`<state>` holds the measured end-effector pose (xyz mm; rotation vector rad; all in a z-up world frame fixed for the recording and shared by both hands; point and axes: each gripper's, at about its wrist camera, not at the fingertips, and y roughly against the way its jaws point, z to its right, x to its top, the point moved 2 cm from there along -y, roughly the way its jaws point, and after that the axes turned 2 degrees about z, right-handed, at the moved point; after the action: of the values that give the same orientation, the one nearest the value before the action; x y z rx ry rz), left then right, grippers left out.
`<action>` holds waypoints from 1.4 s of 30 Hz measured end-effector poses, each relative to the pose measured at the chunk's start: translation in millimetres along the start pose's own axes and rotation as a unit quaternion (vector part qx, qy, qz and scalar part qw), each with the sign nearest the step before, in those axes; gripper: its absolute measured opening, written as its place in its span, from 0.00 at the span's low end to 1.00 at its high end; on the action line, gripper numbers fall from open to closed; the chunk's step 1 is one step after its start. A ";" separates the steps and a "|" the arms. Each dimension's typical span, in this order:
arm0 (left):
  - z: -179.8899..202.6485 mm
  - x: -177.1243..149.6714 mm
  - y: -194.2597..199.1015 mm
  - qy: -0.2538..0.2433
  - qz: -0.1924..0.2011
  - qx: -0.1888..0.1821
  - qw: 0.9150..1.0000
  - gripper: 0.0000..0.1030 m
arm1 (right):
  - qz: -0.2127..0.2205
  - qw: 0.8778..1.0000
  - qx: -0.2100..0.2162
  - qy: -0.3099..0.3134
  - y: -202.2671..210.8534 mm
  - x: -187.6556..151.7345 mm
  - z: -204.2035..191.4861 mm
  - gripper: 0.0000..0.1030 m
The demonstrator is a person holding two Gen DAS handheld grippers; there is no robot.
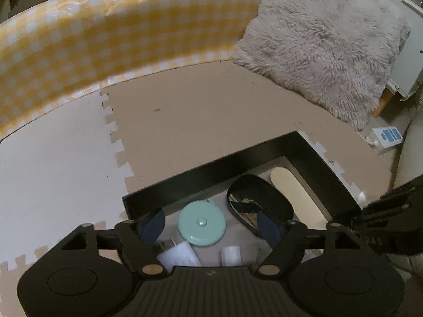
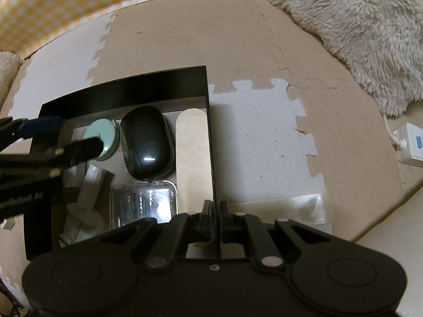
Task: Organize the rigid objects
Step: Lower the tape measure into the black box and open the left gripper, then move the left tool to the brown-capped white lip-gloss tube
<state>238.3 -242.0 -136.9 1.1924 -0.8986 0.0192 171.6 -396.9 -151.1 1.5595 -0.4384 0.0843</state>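
A black open box (image 1: 211, 177) lies on the foam floor mats. It holds a mint-green round disc (image 1: 202, 223), a black oval case (image 1: 264, 198), a beige flat stick (image 1: 290, 192), white cylinders (image 1: 179, 256) and a clear plastic case (image 2: 144, 200). My left gripper (image 1: 208, 225) hangs open over the box, its blue pads either side of the mint disc (image 2: 105, 134) without touching it. My right gripper (image 2: 216, 211) is shut on the right wall of the box (image 2: 210, 132).
A fluffy grey cushion (image 1: 325, 45) lies at the far right. A yellow checked cloth (image 1: 92, 31) runs along the back. A white power strip (image 1: 387, 136) with its cable sits right of the box. Tan and white puzzle mats (image 1: 198, 121) cover the floor.
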 end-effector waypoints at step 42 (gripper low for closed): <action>14.1 -37.3 96.6 -0.014 0.046 -0.020 0.999 1.00 | 0.001 1.000 0.002 -0.003 0.1 -0.4 0.5 0.07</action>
<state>161.1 -197.6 -82.4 1.1163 -0.9739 0.0595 171.1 -397.3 -151.1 1.5630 -0.4447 0.0829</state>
